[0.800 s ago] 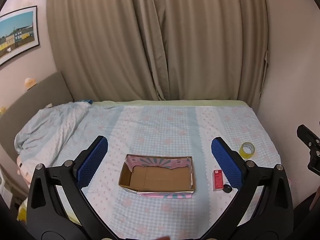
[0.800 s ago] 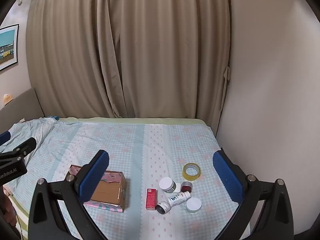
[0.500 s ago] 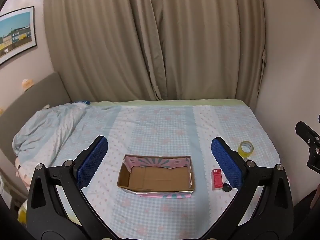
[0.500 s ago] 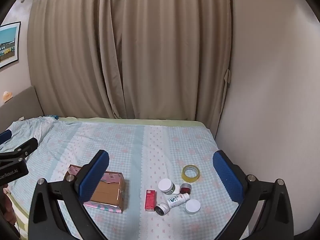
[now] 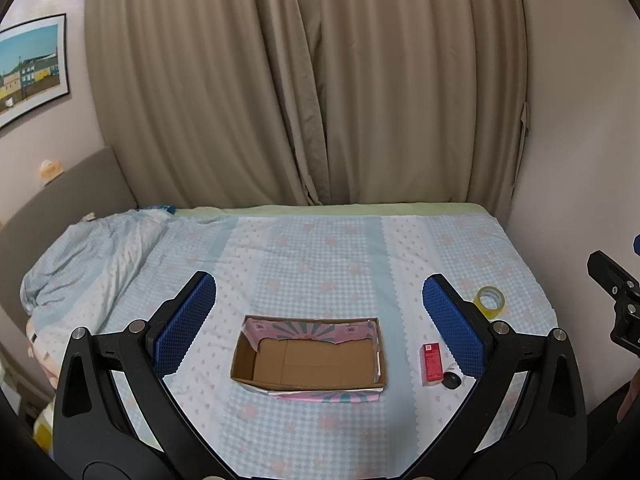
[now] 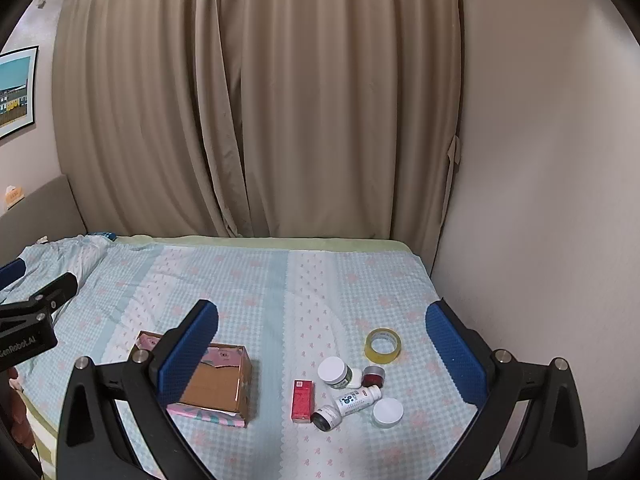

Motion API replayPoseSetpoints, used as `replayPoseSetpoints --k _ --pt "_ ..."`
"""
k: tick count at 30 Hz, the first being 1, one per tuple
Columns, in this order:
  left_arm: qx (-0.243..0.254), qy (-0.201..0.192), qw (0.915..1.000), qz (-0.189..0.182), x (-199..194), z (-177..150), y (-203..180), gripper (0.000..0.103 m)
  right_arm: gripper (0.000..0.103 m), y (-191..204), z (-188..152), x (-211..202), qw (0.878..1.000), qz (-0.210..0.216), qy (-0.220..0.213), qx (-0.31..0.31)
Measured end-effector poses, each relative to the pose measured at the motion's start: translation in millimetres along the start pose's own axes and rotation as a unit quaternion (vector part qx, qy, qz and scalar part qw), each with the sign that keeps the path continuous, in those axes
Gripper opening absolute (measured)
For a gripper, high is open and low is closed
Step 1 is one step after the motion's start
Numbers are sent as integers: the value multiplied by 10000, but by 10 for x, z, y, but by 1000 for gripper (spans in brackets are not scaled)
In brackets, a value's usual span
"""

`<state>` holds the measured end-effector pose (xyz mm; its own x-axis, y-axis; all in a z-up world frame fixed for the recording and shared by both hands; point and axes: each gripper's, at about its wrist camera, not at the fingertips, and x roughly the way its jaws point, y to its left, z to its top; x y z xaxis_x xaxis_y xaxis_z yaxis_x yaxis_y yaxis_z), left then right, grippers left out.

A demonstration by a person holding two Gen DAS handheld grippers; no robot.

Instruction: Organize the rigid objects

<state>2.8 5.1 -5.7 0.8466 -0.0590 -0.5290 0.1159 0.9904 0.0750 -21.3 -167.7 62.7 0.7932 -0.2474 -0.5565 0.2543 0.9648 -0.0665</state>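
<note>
Both tongs hover above the bed with their blue-padded jaws spread as wide as they go and nothing between them. The left gripper (image 5: pixel 319 326) frames the open brown cardboard box with pink patterned flaps (image 5: pixel 310 360), which sits straight ahead of it and low between its fingers. The right gripper (image 6: pixel 322 344) frames the small things waiting to be sorted.

Nothing has been picked up yet, so the step in hand looks like the first reach. The cluster lies ahead of the right tongs, nearer its right finger: a flat red carton (image 6: pixel 302 400) on the left of the group, a white bottle lying on its side with a dark cap (image 6: pixel 348 400), a white-lidded round jar (image 6: pixel 335 372), a small dark red pot (image 6: pixel 373 376), a separate white round lid or jar (image 6: pixel 388 412), and, a little farther out, a roll of yellowish clear tape (image 6: pixel 383 345). The bottle touches or nearly touches its neighbours, so an outlying piece such as the carton or the tape roll seems the cleaner first grab. Coming down squarely over one item, jaws across its narrow side, should avoid nudging the rest.

The box, to the left of the right tongs and partly behind its left finger, holds nothing; its bare brown floor shows fully.
</note>
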Motion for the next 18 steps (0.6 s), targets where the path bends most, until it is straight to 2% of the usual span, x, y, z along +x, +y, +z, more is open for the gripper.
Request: replayPoseSetpoints --k 18 --pt "-66 -7 10000 -65 37 -25 25 103 103 17 -13 -72 10000 -56 15 38"
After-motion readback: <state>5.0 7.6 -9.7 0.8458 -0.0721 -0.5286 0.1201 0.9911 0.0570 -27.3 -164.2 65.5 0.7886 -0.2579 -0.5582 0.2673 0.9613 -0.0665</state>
